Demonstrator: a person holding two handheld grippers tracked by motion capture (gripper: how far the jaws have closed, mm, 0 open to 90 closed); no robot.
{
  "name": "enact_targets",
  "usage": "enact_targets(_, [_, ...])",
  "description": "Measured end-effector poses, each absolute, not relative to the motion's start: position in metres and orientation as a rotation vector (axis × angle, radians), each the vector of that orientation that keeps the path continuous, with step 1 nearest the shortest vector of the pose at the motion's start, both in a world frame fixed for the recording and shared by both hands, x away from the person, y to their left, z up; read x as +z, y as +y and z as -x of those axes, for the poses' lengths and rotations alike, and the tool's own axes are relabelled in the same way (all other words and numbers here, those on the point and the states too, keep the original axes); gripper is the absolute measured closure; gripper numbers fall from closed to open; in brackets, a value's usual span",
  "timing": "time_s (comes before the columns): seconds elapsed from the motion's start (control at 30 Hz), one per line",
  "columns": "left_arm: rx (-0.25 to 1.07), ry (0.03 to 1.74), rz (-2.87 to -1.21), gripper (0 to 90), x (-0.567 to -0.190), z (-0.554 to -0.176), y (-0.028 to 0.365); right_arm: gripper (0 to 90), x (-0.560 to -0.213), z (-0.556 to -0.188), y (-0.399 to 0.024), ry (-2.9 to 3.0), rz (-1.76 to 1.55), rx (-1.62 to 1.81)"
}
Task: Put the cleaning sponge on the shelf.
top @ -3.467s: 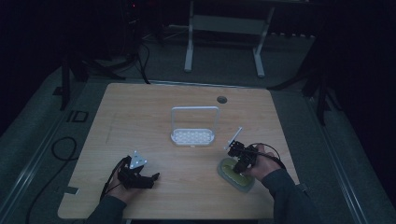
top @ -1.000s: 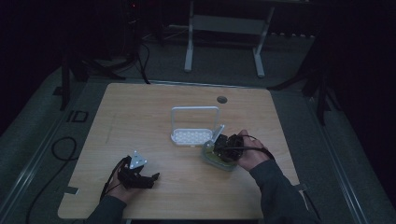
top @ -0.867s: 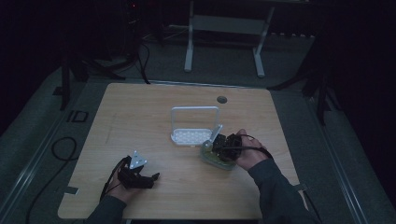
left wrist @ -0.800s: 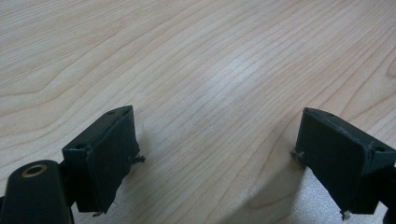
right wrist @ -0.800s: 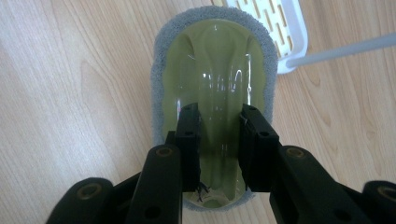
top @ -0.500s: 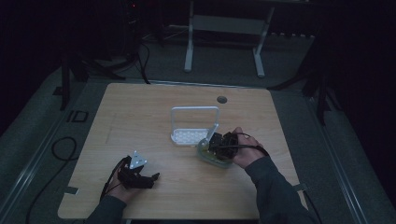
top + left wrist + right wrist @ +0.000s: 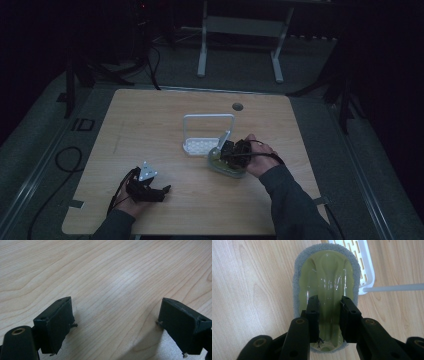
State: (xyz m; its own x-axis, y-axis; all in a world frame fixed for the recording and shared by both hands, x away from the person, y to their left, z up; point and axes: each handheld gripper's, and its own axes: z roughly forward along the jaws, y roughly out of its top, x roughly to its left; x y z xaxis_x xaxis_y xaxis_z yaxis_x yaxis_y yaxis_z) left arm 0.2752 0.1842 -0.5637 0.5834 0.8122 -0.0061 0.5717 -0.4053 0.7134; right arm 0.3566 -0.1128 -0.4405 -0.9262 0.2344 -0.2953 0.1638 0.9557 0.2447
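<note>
An olive-green scrubber [image 7: 327,272] with a grey pad rim lies on the wooden table [image 7: 150,130], right of centre. My right gripper [image 7: 329,301] is shut on the raised ridge of its plastic top, one jaw on each side. In the high view that gripper [image 7: 231,150] sits over the scrubber [image 7: 225,169], whose far end touches or nearly touches a white perforated rack [image 7: 200,146] with an upright hoop handle [image 7: 208,116]. My left gripper [image 7: 162,190] rests low at the front left, and its jaws [image 7: 115,315] stand wide open over bare wood.
The rack's slotted tray [image 7: 362,260] and a thin white bar [image 7: 394,287] lie just past the scrubber's far end. A round cable hole [image 7: 237,106] is in the table's back part. White stand legs [image 7: 202,47] and cables are on the floor beyond.
My right gripper has slid the scrubber leftwards across the table from the right side up to the white rack. The left gripper has stayed in place.
</note>
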Motion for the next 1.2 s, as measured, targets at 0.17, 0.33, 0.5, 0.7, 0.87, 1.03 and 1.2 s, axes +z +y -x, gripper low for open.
enact_targets(0.17, [0.452, 1.095, -2.129, 12.7, -0.564, -0.275, 0.184, 71.7, -0.439, -0.358, -0.109, 2.773, -0.267, 0.297])
enact_targets(0.33, [0.453, 1.095, -2.129, 12.7, -0.564, -0.275, 0.184, 71.7, -0.439, -0.36, -0.104, 2.783, -0.245, 0.29])
enact_targets(0.5, [0.452, 1.095, -2.129, 12.7, -0.564, -0.275, 0.184, 71.7, -0.437, -0.36, -0.1, 2.777, -0.215, 0.286])
enact_targets(0.7, [0.452, 1.095, -2.129, 12.7, -0.564, -0.275, 0.184, 71.7, -0.434, -0.362, -0.098, 2.772, -0.186, 0.268])
enact_targets(0.87, [0.452, 1.095, -2.129, 12.7, -0.564, -0.275, 0.184, 71.7, -0.432, -0.363, -0.097, 2.763, -0.163, 0.261])
enact_targets(1.03, [0.452, 1.095, -2.129, 12.7, -0.564, -0.275, 0.184, 71.7, -0.43, -0.363, -0.097, 2.761, -0.146, 0.26])
enact_targets(1.2, [0.452, 1.095, -2.129, 12.7, -0.564, -0.275, 0.184, 71.7, -0.431, -0.364, -0.097, 2.755, -0.139, 0.262])
